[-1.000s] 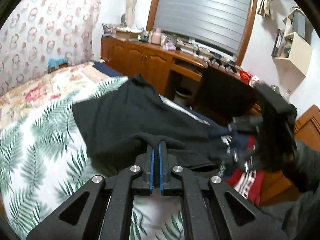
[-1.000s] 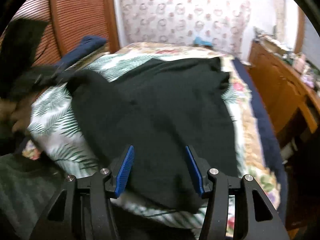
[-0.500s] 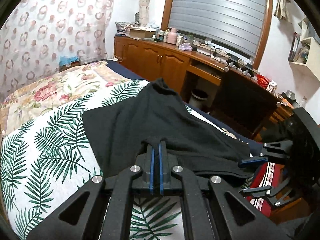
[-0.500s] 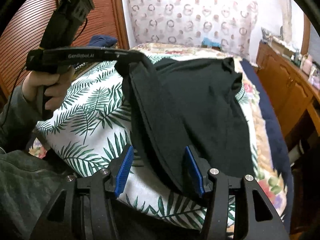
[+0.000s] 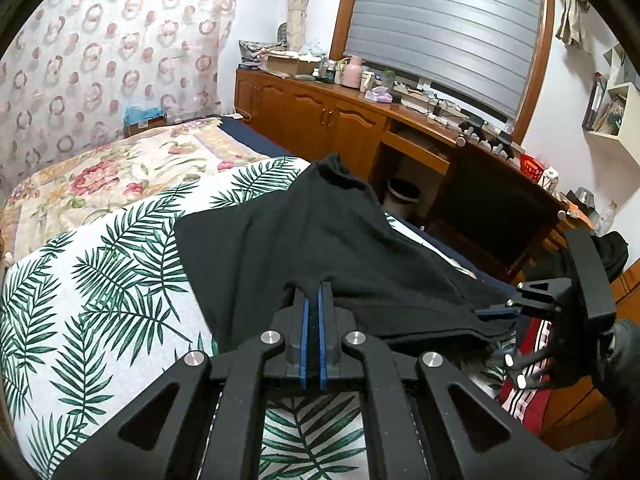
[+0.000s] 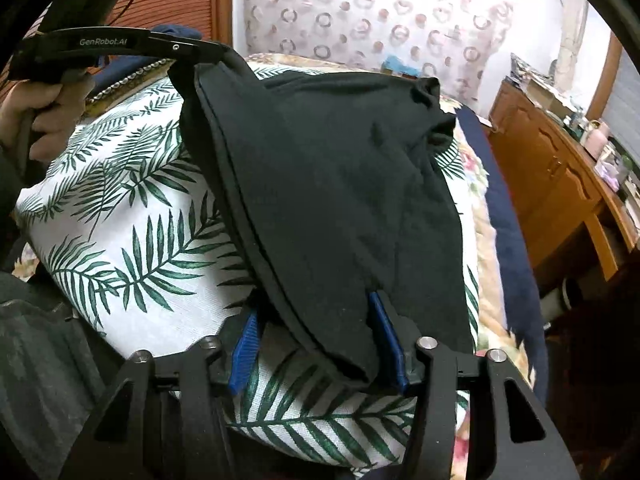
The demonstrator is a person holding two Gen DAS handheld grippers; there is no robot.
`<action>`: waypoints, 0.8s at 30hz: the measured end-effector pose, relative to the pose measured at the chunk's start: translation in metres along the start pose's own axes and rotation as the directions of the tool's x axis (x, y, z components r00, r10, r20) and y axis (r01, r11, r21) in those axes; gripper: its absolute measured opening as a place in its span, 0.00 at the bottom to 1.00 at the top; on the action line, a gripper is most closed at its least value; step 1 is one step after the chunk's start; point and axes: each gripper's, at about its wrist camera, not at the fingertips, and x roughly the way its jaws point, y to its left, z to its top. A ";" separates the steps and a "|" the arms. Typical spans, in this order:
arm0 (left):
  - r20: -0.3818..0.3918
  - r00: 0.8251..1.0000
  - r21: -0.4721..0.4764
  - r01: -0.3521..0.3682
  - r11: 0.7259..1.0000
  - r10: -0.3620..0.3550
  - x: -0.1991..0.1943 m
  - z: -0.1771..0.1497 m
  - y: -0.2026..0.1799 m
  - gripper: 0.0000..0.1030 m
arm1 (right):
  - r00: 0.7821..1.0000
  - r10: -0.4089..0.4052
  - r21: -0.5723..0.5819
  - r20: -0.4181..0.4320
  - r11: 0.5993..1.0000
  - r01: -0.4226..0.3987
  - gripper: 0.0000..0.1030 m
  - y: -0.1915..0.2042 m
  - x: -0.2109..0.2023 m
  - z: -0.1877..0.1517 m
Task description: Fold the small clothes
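A black garment (image 5: 320, 240) lies partly folded on a bed with a white palm-leaf cover (image 5: 100, 280). My left gripper (image 5: 312, 292) is shut on the garment's near edge and holds it lifted. In the right wrist view the garment (image 6: 340, 184) stretches from the left gripper (image 6: 192, 56) at upper left down to my right gripper (image 6: 316, 320). The right gripper's blue pads (image 6: 246, 340) are apart, with the garment's lower corner between them. The right gripper also shows in the left wrist view (image 5: 500, 314) at the garment's right corner.
A floral quilt (image 5: 120, 168) covers the far part of the bed. A wooden cabinet (image 5: 320, 112) with clutter stands along the wall under a shuttered window. A bin (image 5: 402, 198) sits under the desk. A patterned curtain (image 5: 100, 60) hangs behind the bed.
The left gripper has lifted and pulled the garment's edge toward the near side of the bed. The right gripper has moved in around the garment's lower corner, jaws still apart.
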 end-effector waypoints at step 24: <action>0.006 0.991 -0.110 -0.136 0.985 0.137 0.029 0.054 0.099 0.04 | 0.972 0.006 -0.042 0.234 0.999 0.004 0.10 -0.075 0.038 0.169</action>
